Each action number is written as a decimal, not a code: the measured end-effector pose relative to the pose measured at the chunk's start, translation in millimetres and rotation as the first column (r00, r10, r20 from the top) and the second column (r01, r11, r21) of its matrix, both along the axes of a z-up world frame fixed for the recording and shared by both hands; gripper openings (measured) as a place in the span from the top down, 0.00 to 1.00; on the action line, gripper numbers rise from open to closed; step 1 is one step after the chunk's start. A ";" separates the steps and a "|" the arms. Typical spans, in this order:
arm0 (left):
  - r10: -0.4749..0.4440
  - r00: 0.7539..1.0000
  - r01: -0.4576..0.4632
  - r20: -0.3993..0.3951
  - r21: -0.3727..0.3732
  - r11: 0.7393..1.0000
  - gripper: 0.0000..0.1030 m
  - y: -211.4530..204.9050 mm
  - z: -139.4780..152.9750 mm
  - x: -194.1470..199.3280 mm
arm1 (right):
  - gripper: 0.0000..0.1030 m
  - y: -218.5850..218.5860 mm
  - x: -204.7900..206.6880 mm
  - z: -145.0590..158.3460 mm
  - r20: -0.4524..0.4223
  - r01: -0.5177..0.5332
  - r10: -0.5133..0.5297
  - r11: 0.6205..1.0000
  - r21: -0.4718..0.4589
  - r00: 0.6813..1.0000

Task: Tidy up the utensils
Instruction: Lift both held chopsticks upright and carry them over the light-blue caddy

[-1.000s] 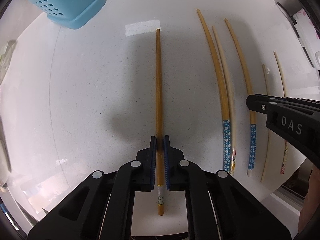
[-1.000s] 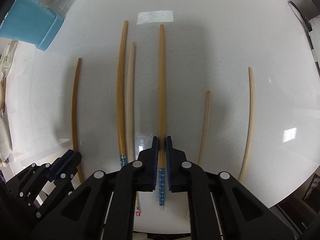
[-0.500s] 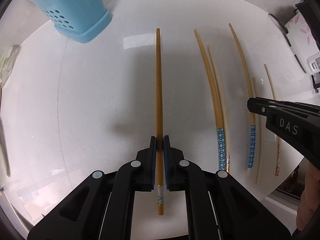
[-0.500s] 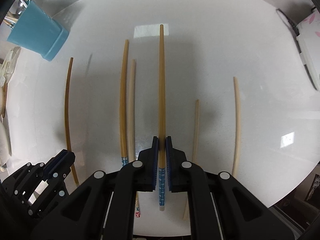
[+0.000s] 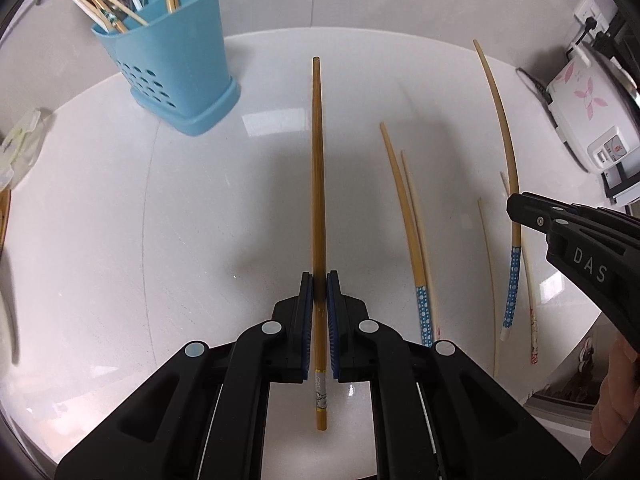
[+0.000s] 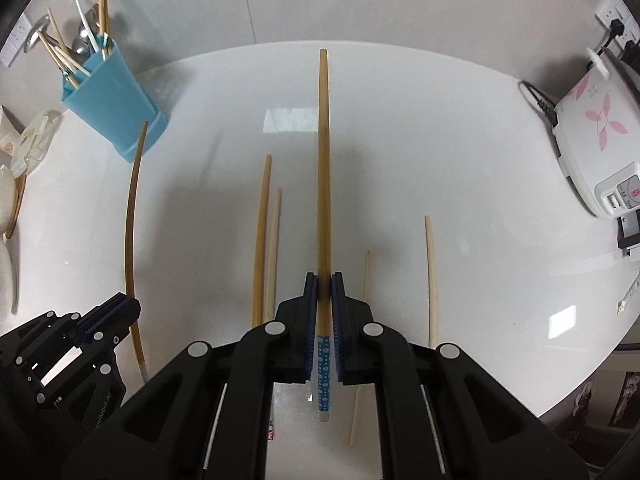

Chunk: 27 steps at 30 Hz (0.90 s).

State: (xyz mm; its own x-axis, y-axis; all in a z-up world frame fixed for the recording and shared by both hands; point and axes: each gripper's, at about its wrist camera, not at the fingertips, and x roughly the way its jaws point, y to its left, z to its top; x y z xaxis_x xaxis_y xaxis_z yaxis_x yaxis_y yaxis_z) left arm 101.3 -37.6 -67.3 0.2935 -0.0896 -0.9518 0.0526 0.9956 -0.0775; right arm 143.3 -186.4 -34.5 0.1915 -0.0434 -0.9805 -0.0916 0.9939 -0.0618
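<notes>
1. Two chopsticks are gripped, one per gripper, both lifted off the white table (image 5: 120, 240).
2. Left gripper (image 5: 320, 280) is pinched tight on a dark brown chopstick (image 5: 318, 160), held near its butt end; the tip points away toward the far table edge.
3. Right gripper (image 6: 324, 280) is clamped on a lighter chopstick (image 6: 323, 160) with a blue dotted end, grabbed just above the dotted part.
4. Four chopsticks lie loose on the table, seen from the right wrist: a close pair (image 6: 262, 240) left of the right gripper, a short pale one (image 6: 362, 340) and a longer pale one (image 6: 431, 280) to its right.
5. In the pair, the browner stick has a blue dotted end, seen from the left wrist.
6. Blue holder (image 5: 176, 68) stands at the far left of the table, upright, with holes in its side, already packed with chopsticks and spoons.
7. White cooker (image 6: 592, 132) with a pink flower print sits at the far right edge.
8. A hand (image 5: 616, 392) shows behind the right gripper.
</notes>
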 end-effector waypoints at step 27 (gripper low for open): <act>0.076 0.965 -0.077 0.250 -0.006 0.997 0.94 20.7 83.3 32.0 | 0.94 6.3 19.9 78.2 0.262 -0.012 0.005 1.000 0.026 0.965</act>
